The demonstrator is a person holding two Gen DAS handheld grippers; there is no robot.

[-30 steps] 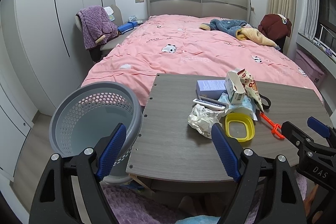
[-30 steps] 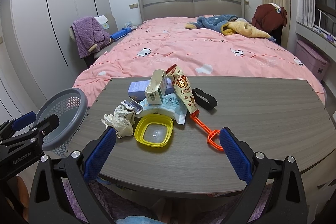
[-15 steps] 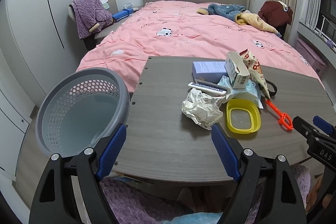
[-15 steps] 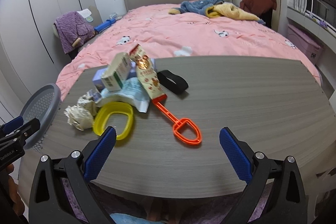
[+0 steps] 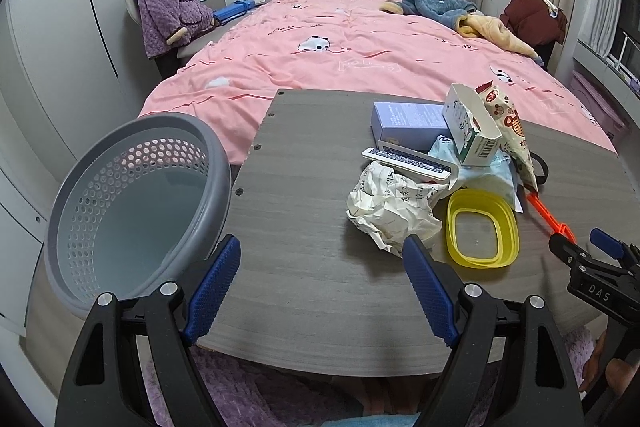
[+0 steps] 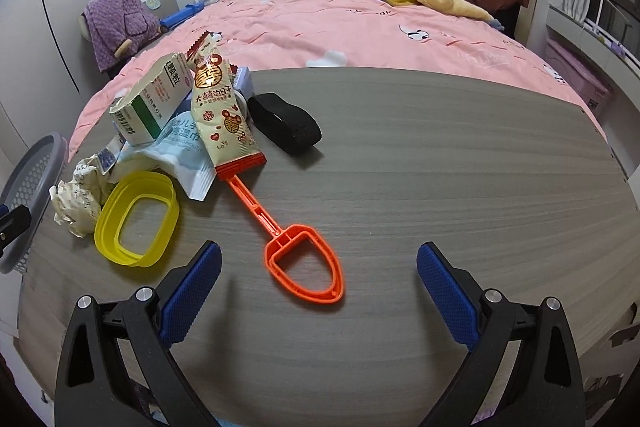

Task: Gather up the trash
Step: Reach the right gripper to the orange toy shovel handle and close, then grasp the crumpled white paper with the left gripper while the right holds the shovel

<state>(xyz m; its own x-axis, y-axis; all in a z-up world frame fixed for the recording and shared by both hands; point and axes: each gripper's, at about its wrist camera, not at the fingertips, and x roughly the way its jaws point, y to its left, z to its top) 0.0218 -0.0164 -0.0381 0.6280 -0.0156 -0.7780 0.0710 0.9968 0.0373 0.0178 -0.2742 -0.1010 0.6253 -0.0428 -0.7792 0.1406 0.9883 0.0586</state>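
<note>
A grey perforated bin [image 5: 132, 211] stands at the table's left edge; its rim [image 6: 32, 179] shows far left in the right wrist view. On the grey table [image 5: 304, 227] lies a pile: crumpled paper [image 5: 394, 209], an opened carton [image 5: 472, 131], a snack wrapper [image 6: 218, 107], a wet-wipe pack [image 6: 180, 151]. My left gripper [image 5: 322, 287] is open over the table's near edge, left of the paper. My right gripper [image 6: 319, 291] is open around the orange toy shovel's blade [image 6: 306, 267], not touching it. Both hold nothing.
A yellow oval lid [image 6: 136, 217], a black strap [image 6: 286, 123], a purple box [image 5: 408, 121] and a flat patterned packet [image 5: 408, 161] sit among the pile. A pink bed [image 5: 360, 43] lies behind the table. The table's right half [image 6: 460, 167] is bare.
Both grippers have moved forward and lower over the table. The right one swung rightward, so the shovel now lies between its fingers. Nothing was picked up.
</note>
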